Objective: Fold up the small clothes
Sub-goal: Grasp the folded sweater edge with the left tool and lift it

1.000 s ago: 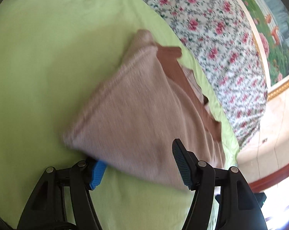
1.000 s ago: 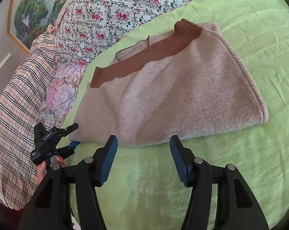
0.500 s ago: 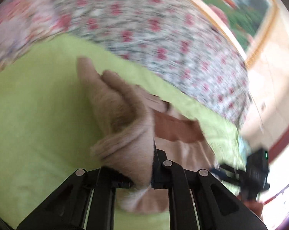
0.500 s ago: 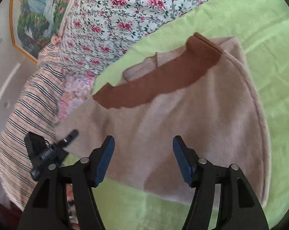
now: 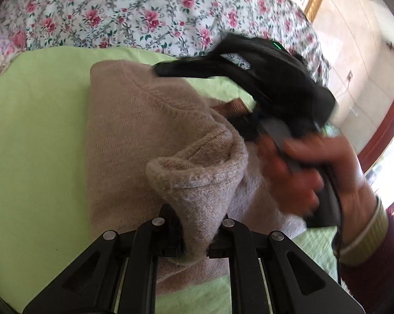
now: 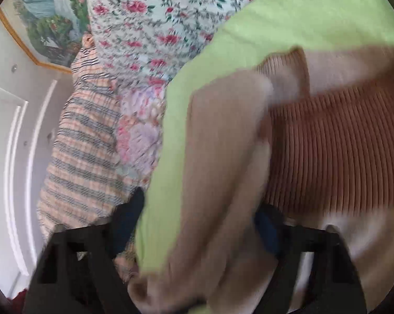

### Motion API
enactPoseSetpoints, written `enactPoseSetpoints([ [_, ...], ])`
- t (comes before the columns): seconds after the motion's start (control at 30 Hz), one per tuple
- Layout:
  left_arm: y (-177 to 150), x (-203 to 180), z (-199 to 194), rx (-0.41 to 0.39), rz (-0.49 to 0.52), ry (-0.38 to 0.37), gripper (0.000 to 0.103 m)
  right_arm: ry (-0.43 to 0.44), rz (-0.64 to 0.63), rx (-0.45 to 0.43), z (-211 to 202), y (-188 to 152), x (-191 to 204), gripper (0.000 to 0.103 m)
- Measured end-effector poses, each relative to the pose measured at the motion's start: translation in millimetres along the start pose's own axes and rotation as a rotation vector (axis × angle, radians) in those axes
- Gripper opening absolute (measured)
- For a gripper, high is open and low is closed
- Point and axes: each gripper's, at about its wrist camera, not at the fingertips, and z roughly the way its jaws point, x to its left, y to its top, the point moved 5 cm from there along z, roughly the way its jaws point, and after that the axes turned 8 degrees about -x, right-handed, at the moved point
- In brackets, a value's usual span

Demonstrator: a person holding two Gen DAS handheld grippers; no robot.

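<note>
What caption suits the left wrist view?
Left gripper pinching a beige sweater corner above the green sheet.

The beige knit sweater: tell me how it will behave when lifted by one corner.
The beige knit sweater is probably floppy: its pinched corner curls limply above the left claw. Likely light, since that one pinch raises it. The fuzzy knit should not slip.

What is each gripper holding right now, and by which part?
Left gripper: shut on a bunched edge of the beige sweater. Right gripper: closing around the sweater's side; grip not yet clear.
</note>
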Motion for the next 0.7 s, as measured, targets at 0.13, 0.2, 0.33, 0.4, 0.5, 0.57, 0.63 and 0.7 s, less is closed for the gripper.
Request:
enactPoseSetpoints([
  [0.13,5.2,-12.4,-4.1,-0.008,0.044,0.000,0.010,-0.076,-0.114,-0.035,-10.6,13.0,16.5,0.016],
  [0.2,12.2,-25.6,-10.1,-0.024,0.059,-0.036,0.010,-0.090,-0.213,-0.082,-36.5,13.8,32.0,0.016],
  [0.33,13.3,-60.5,-2.8,-0.022,0.084,-0.109,0.010,-0.192,-0.309,-0.156,-92.9,16.9,26.7,0.016],
  [0.4,8.0,-81.8,11.5,-0.002,0.099,-0.139,0.010,-0.244,-0.306,-0.159,-115.0,17.3,7.3,0.016],
  [0.5,-2.2,-102.3,34.2,0.045,0.093,-0.174,0.010,-0.317,-0.272,-0.159,-137.7,14.9,-26.7,0.016],
  [0.57,-10.0,-113.3,49.2,0.083,0.080,-0.209,0.010,-0.352,-0.265,-0.160,-149.0,13.0,-44.1,0.016],
  [0.63,-19.3,-121.8,63.8,0.116,0.083,-0.218,0.010,-0.373,-0.255,-0.164,-156.5,11.5,-60.0,0.016],
  [0.7,-24.7,-127.4,73.4,0.135,0.092,-0.215,0.010,-0.401,-0.262,-0.163,-159.8,9.8,-71.4,0.016],
])
